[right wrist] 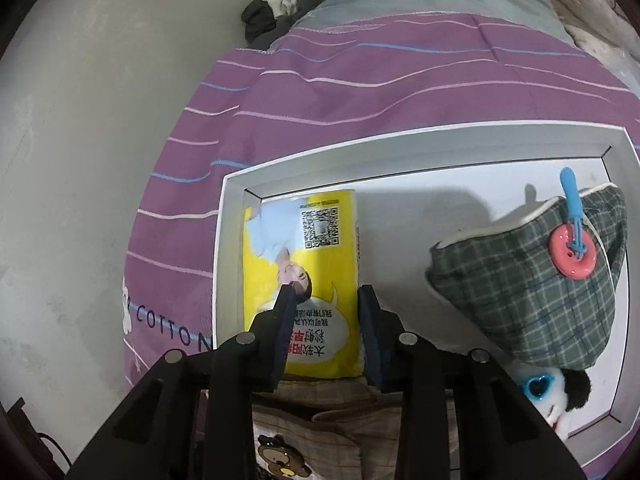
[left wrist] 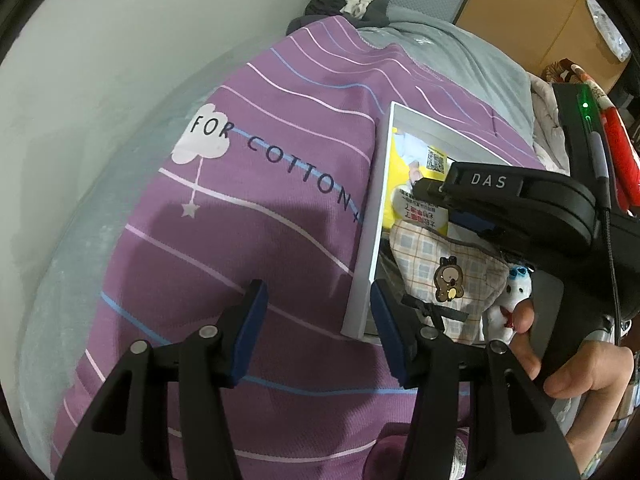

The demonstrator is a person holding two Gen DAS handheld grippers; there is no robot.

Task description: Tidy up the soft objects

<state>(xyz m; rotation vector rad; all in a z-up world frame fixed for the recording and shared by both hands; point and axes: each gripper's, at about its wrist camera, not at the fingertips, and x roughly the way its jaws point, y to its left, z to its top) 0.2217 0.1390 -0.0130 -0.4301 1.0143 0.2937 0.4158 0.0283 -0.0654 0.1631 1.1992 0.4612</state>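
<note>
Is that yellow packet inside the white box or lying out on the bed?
Inside. The yellow packet lies flat on the floor of the white box, against its left wall, with the right gripper around its near end.

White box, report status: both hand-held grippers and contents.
Left hand-held gripper open, empty, by white box. Right hand-held gripper open, straddling yellow pack. Green plaid pouch in box; nothing blocking.

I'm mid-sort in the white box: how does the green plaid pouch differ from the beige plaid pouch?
The green plaid pouch is dark green with white piping; the beige plaid pouch is pale tan with blue squares. The green one carries a pink button with a blue peg; the beige one bears a brown bear badge. The green one lies at the box's right; the beige sits under the right hand-held gripper. Both are checked fabric inside the white box.
</note>
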